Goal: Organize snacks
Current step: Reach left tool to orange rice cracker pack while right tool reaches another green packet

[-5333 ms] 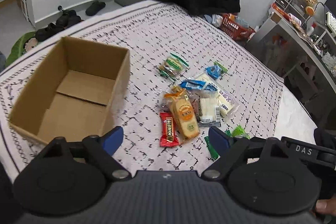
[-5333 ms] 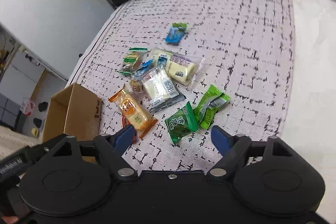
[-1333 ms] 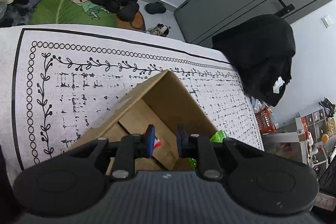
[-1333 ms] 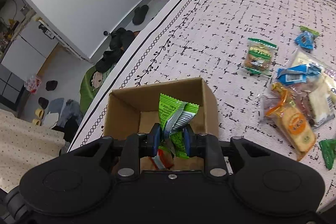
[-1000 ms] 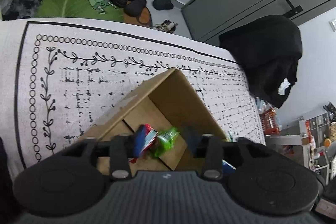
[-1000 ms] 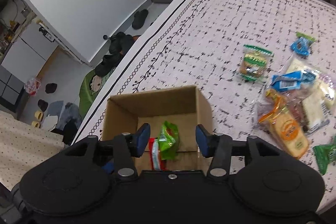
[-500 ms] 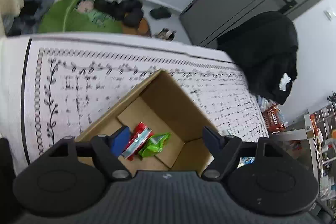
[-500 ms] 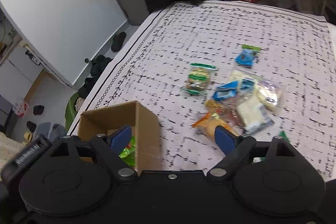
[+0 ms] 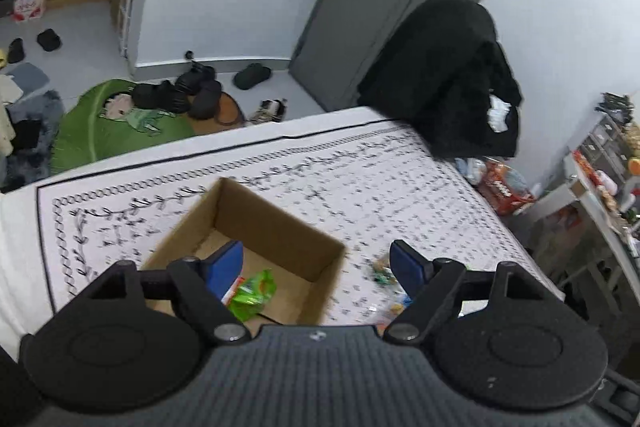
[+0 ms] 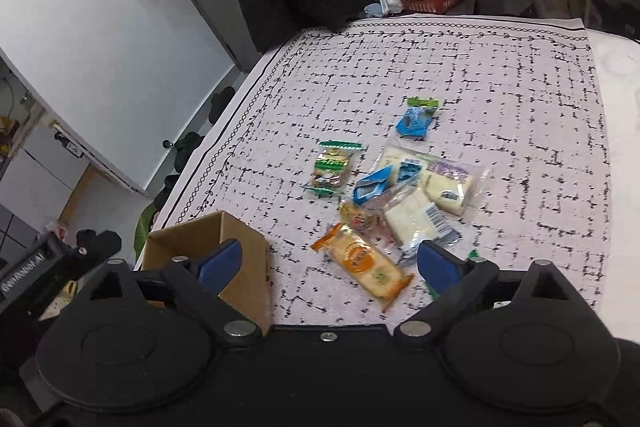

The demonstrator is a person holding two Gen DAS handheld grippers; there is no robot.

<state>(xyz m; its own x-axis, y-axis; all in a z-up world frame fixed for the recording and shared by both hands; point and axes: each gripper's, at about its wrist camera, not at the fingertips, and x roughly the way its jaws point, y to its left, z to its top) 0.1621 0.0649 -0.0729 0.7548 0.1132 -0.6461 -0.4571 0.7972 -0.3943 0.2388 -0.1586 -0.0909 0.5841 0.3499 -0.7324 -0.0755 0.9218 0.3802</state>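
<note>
Both drops done: left gripper (image 9: 316, 259) and right gripper (image 10: 328, 261) now gape wide and empty, green packet (image 9: 252, 293) lies in cardboard box (image 9: 280, 223), right has swung back toward orange packet (image 10: 366, 265).

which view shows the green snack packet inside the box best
The left wrist view: it looks down into the cardboard box, showing the green packet on its floor. The right wrist view shows only the box's outer corner; the packet is hidden.

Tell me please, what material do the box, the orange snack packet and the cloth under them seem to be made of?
The box looks like plain brown cardboard: matte, with raw edges and folded bottom flaps. The orange snack packet seems to be thin plastic film, glossy, with crimped ends. The cloth appears to be woven fabric, matte, printed with black dashes and a leaf border; the exact fibre cannot be told.
</note>
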